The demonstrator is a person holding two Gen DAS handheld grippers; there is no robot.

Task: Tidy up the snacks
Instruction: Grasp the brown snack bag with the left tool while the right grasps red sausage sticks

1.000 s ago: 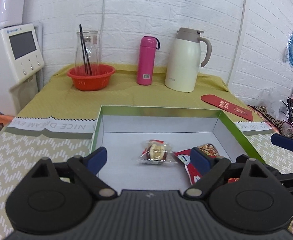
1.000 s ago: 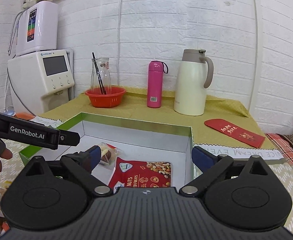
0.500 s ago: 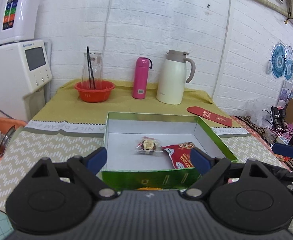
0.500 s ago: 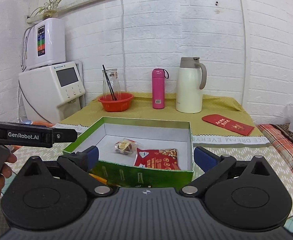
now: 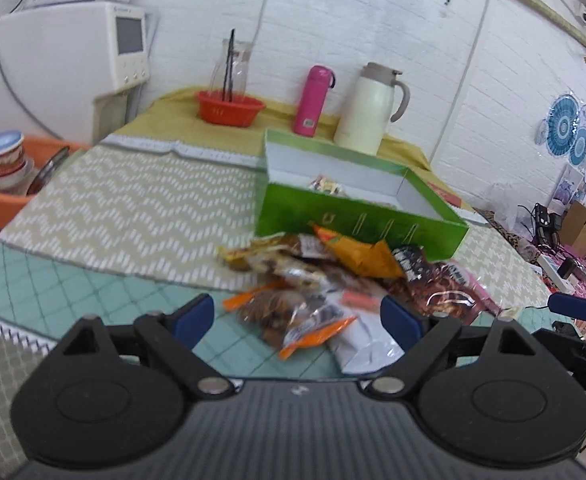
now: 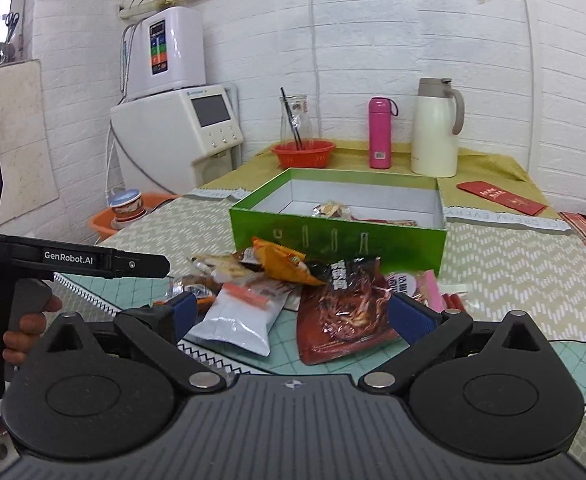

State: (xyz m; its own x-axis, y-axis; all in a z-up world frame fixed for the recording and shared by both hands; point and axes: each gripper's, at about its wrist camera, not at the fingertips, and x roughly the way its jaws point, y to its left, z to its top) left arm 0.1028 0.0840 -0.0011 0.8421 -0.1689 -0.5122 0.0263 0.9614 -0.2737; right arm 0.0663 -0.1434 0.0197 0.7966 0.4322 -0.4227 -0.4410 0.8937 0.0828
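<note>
Left gripper [image 5: 297, 320] spread wide, nothing between the fingers, above snack pile [image 5: 333, 276] at 12 o'clock. Green box [image 6: 337, 236] just past the pile, a wrapped snack [image 6: 331, 209] inside. Right gripper [image 6: 291, 314] likewise gaping and empty, over red packet [image 6: 345, 312] and white pouch [image 6: 239, 320].

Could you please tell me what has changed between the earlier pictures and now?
Both tongs, left and right, pulled back from over the green box to the snack pile in front of it. Nothing was grasped or released. Both stay open and empty; the box keeps its snacks.
</note>
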